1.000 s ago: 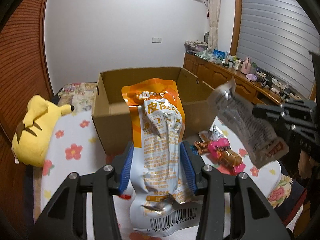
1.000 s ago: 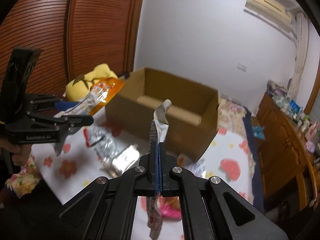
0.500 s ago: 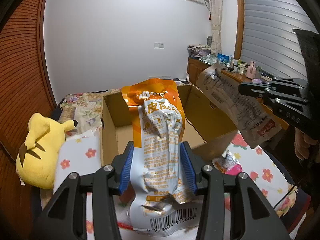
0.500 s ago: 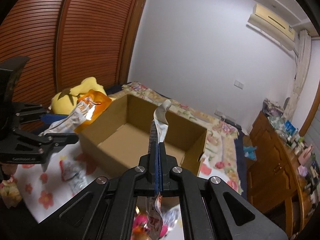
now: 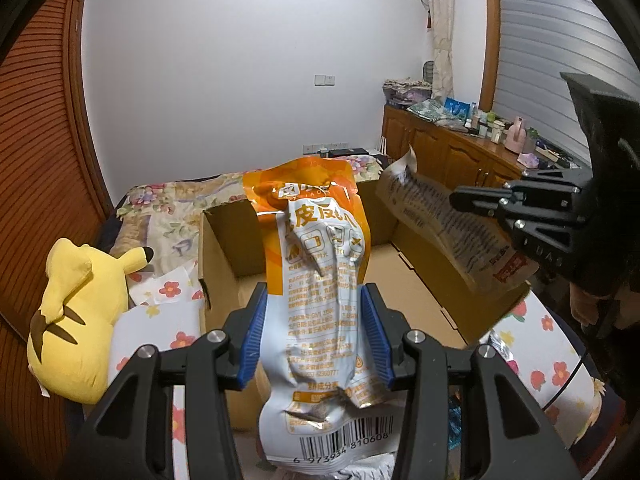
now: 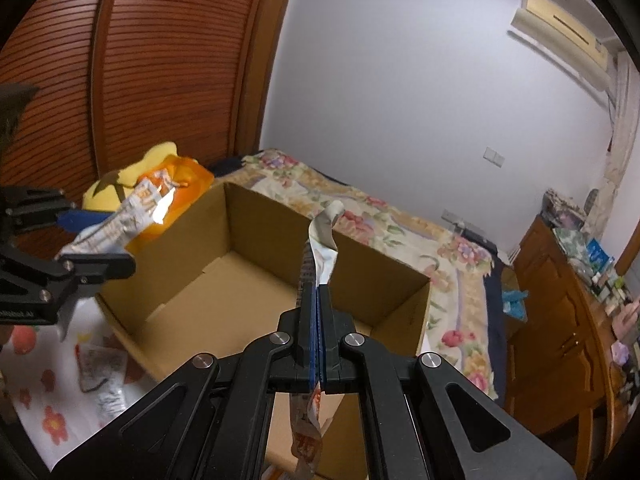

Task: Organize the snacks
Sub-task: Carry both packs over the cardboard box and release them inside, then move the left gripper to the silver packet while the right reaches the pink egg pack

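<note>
The left gripper pinches an orange bag upright between its blue pads, above the box's near edge. The right gripper clamps a flat pouch edge-on over the open box, with a yellow plush farther left.

Home bedroom: bed with floral bedspread; yellow plush toy; louvred wooden wardrobe doors; wall air conditioner; cluttered wooden sideboard; curtain.

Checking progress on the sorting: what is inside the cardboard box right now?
The cardboard box shows only bare floor and walls. Its near right corner is hidden behind the right tool and its packet.
</note>
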`<state>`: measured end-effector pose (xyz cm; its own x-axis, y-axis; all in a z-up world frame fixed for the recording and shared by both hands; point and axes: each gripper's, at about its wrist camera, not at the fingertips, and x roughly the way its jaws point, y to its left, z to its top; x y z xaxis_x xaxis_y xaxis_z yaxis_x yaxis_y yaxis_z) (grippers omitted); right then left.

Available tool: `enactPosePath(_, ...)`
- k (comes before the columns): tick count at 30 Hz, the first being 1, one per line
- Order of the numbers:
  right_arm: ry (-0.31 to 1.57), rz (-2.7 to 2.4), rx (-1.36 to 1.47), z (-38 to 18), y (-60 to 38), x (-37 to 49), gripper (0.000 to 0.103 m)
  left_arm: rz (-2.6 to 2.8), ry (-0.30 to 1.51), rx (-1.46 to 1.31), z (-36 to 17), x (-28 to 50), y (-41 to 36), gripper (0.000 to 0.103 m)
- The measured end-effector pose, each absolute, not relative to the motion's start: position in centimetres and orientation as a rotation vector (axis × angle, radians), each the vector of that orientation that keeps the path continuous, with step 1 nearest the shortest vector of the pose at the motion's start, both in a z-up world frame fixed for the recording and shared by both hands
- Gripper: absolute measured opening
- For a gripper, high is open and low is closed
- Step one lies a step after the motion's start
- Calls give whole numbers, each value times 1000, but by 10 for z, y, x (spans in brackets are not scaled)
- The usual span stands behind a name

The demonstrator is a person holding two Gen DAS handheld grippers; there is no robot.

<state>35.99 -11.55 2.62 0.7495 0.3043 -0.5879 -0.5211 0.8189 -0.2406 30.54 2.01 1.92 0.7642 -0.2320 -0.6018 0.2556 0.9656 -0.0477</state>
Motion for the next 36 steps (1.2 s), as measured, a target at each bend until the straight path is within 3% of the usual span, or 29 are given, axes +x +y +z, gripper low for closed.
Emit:
enactPosePath(17,702,469,-407,-31,-133,378,0,-283,715,62,-7,343,-7,45)
enactPosePath(26,714,500,-338,-30,-144,374,0,-270,737,66,-11,354,-10,46)
enactPosePath(36,696,513,-287,-18,-156,346,4,-264,736,51,-10,352,-13,57)
